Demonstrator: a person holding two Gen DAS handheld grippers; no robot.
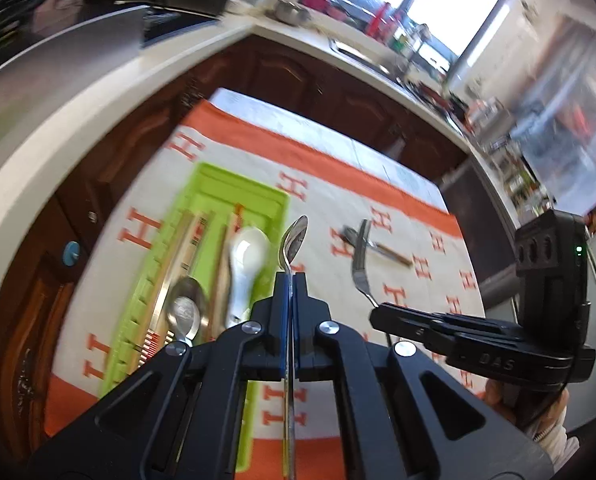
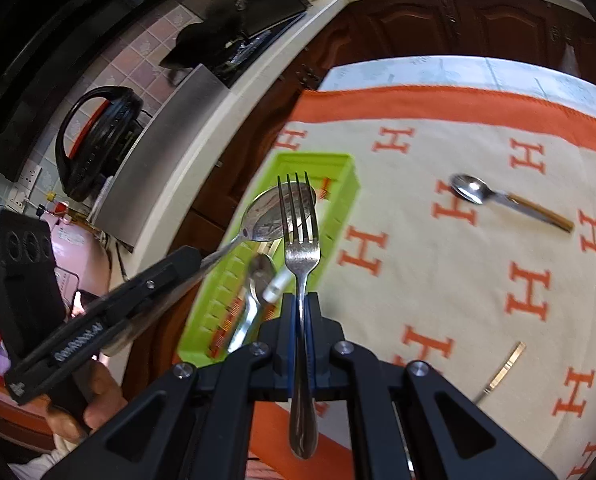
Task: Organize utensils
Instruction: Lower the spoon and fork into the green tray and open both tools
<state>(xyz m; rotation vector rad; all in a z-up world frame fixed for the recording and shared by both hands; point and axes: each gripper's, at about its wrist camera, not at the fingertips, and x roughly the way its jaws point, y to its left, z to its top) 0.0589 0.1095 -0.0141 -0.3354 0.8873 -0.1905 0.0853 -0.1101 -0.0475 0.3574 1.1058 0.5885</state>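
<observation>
In the left wrist view my left gripper (image 1: 291,286) is shut on a steel spoon (image 1: 294,236), which hangs beside the right edge of the green tray (image 1: 214,178). Inside the tray lie a white ceramic spoon (image 1: 250,248), a metal spoon (image 1: 184,308) and long gold-handled pieces. My right gripper (image 2: 301,300) is shut on a steel fork (image 2: 301,236), tines forward, near the tray (image 2: 337,160). From the right wrist view, the left gripper (image 2: 194,258) carries its spoon (image 2: 276,212) above the tray. The right gripper (image 1: 375,314) and the fork (image 1: 359,256) appear at the right.
A gold-handled spoon (image 2: 471,190) lies on the cream and orange H-pattern cloth (image 2: 437,280), and another gold handle (image 2: 505,366) lies nearer. Dark wood cabinets (image 2: 417,20) and a white countertop (image 1: 78,92) border the table. A black appliance (image 2: 98,136) stands on the counter.
</observation>
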